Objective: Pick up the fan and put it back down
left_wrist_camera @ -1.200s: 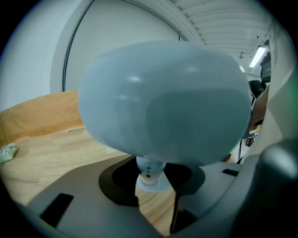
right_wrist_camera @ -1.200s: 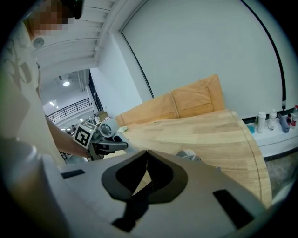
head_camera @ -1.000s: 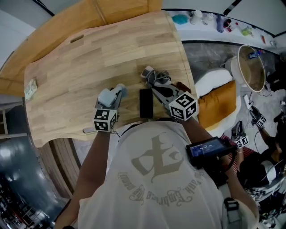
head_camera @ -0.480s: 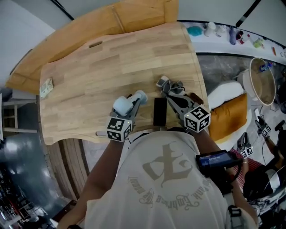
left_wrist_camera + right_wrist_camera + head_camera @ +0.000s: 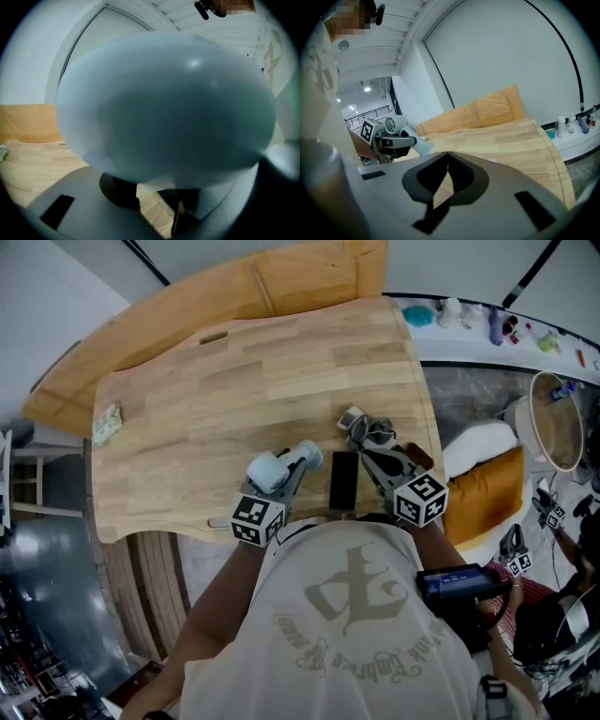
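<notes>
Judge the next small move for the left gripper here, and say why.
Probably lower the pale blue rounded plastic fan straight down onto the light wooden table: the left gripper holds it in its fingers, apparently clear of the tabletop, so the pick-up looks done and only the put-down remains.

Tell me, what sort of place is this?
Probably a large indoor workshop or lab rather than a home: a bare wooden table, a ledge with small bottles, and, in the right gripper view, a balcony railing under ceiling lights in the hall beyond.
</notes>
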`<state>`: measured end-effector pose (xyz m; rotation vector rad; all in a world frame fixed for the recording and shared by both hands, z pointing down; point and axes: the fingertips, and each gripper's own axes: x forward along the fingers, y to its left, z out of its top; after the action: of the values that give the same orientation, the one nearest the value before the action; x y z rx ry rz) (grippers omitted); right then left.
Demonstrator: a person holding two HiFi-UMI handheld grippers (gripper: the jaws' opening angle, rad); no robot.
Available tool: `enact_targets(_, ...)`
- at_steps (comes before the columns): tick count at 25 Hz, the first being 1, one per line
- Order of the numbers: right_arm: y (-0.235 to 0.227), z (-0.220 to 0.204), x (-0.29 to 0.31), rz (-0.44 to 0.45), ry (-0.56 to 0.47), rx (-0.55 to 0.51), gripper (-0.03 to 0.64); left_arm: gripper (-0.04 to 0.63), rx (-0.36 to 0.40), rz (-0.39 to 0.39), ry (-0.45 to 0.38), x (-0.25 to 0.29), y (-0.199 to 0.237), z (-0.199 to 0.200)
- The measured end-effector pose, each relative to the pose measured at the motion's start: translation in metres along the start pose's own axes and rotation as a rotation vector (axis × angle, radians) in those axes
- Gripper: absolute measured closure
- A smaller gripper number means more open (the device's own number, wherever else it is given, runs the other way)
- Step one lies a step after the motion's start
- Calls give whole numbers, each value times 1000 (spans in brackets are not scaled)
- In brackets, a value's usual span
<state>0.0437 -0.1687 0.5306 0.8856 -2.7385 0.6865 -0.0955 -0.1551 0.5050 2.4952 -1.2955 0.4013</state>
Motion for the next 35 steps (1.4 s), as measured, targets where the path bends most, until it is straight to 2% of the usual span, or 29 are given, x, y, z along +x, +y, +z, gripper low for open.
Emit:
enact_targets(8,0,1,0,-5,3,6,603,436,11,8,20,1,2,-2)
enact_targets(15,-2,-1,2,-6,8,16,603,439,31,24,82,13,12,-12)
enact_targets(20,-8,-2,4,-10,10,31,603,439,63,17,115,29,18,-16)
enact_targets(35,-29,-19,3,-31,29,91,603,439,80,26,206,100,57,-37)
